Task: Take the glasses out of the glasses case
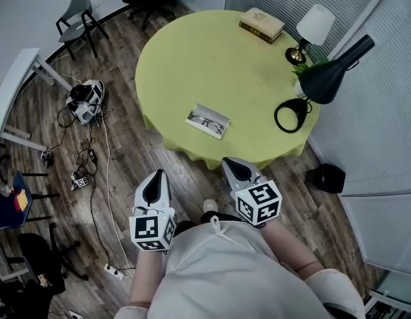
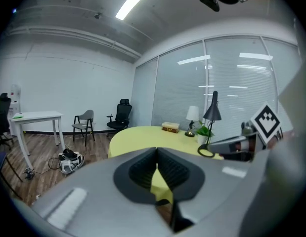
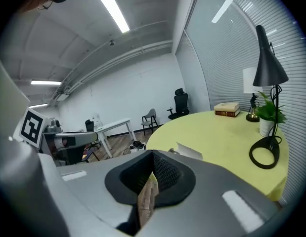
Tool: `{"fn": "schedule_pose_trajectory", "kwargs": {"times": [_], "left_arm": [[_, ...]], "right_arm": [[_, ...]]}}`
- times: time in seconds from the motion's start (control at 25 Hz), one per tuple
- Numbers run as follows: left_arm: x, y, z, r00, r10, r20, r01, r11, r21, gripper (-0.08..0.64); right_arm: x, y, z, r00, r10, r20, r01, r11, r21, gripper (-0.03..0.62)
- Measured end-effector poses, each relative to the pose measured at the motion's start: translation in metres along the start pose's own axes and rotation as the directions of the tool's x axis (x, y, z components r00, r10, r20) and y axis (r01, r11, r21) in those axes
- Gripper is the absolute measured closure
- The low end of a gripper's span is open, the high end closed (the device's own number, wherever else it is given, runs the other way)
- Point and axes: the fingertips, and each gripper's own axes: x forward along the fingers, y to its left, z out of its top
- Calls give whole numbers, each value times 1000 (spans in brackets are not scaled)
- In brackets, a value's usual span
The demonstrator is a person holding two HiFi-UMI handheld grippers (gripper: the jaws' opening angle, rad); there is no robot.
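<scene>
Standing at the near side of the round table (image 1: pixel 212 58), we hold both claws low over the floor, short of its edge. The left gripper (image 1: pixel 155 180) has its jaws together with nothing between them. The right gripper (image 1: pixel 237 169) is the same, with only a thin slit showing in its own view.

The case (image 1: pixel 217 114) lies open and flat near the table's lower edge, at centre frame in the head view. The glasses (image 1: pixel 206 121) lie inside it, folded as far as we can tell. Both claws are well apart from it, and the right one is nearer.

We judge the glasses light, thin-framed, easily bent, with slick lenses. They are best pinched at the bridge or along a folded arm, never on the glass. The case looks light too and may slide or lift, so one claw should pin its rim while the other lifts.
</scene>
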Motion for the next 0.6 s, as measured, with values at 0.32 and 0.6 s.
{"fn": "schedule_pose_trajectory", "kwargs": {"times": [0.32, 0.6], "left_arm": [[85, -7, 8, 997, -57, -58, 59, 998, 21, 552], [157, -5, 27, 977, -186, -102, 193, 979, 61, 552]], "right_arm": [[27, -60, 16, 998, -58, -10, 58, 998, 29, 592], [47, -93, 27, 985, -172, -18, 173, 981, 90, 592]]}}
